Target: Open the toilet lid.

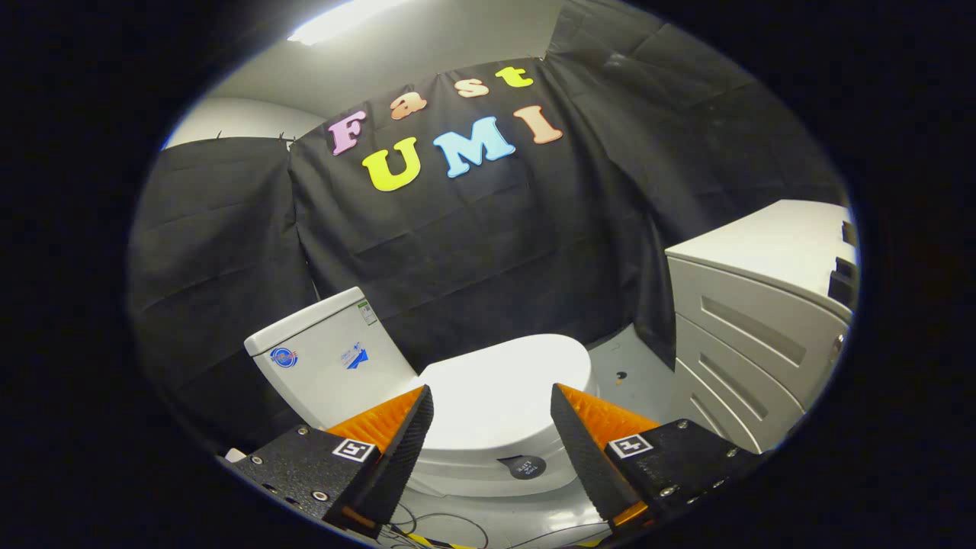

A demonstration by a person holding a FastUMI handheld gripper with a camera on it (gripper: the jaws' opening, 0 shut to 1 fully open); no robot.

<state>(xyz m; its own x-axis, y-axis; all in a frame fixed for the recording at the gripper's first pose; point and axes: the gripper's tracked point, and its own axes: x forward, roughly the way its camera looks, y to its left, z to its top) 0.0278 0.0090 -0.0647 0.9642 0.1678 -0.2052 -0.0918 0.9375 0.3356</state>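
Observation:
A white toilet stands ahead of me with its lid (507, 385) lying flat and closed over the bowl. Its tank (324, 358) rises at the left end, against the black cloth wall. A small dark round sticker (526, 467) sits on the side of the bowl below the lid. My gripper (492, 400) hovers above and in front of the lid, open, with nothing between its fingers. The lid shows in the gap between the two fingertips and beyond them. The fingers are apart from the lid.
A white cabinet with drawers (751, 320) stands to the right of the toilet. Grey floor (629, 366) runs between them. Thin cables (435, 526) lie on the floor below the fingers. Black cloth closes off the back and left.

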